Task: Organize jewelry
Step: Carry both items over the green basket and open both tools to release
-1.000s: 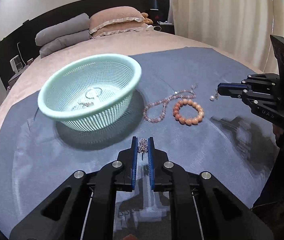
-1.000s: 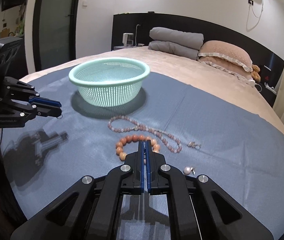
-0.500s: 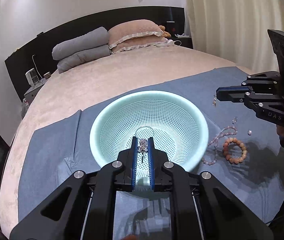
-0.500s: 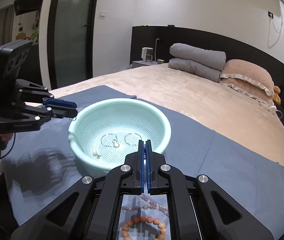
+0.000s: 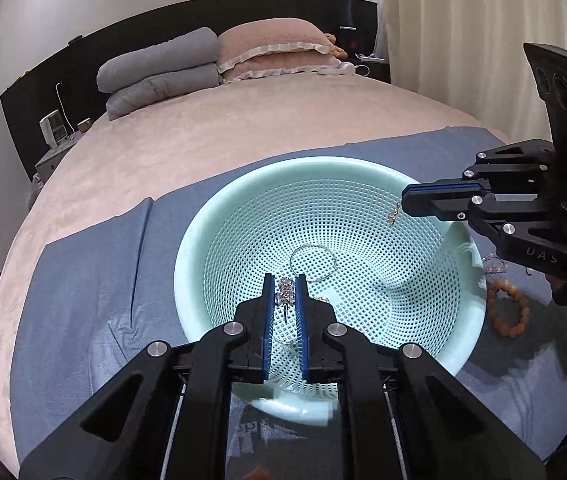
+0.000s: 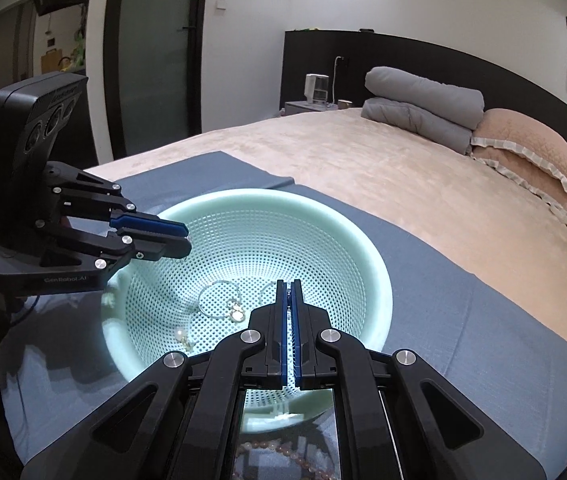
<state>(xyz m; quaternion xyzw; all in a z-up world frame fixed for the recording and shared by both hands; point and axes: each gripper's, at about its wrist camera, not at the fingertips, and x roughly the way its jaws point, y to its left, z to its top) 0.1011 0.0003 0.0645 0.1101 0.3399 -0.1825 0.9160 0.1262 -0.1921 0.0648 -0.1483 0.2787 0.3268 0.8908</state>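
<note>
A mint-green mesh basket point(image 5: 435, 188) sits on a blue cloth on the bed; it also shows in the right wrist view point(image 6: 367, 252). My left gripper point(image 5: 285, 292) is shut on a small silver earring point(image 5: 284, 295) and holds it over the basket. My right gripper point(image 5: 403, 202) is shut on a small silver piece point(image 5: 393, 216) that dangles over the basket's right side. Hoop earrings point(image 6: 219, 300) and a pearl piece point(image 6: 181, 336) lie in the basket. An orange bead bracelet point(image 5: 509, 314) lies right of the basket.
The blue cloth point(image 5: 83, 280) covers the near part of the beige bed point(image 5: 243, 120). A pink bead necklace point(image 5: 493, 264) lies by the bracelet. Grey bedding point(image 5: 159, 72) and a pink pillow point(image 5: 275, 48) sit at the headboard.
Both grippers have moved from the cloth to above the basket, each carrying its small piece. The basket now fills the centre of both views.
</note>
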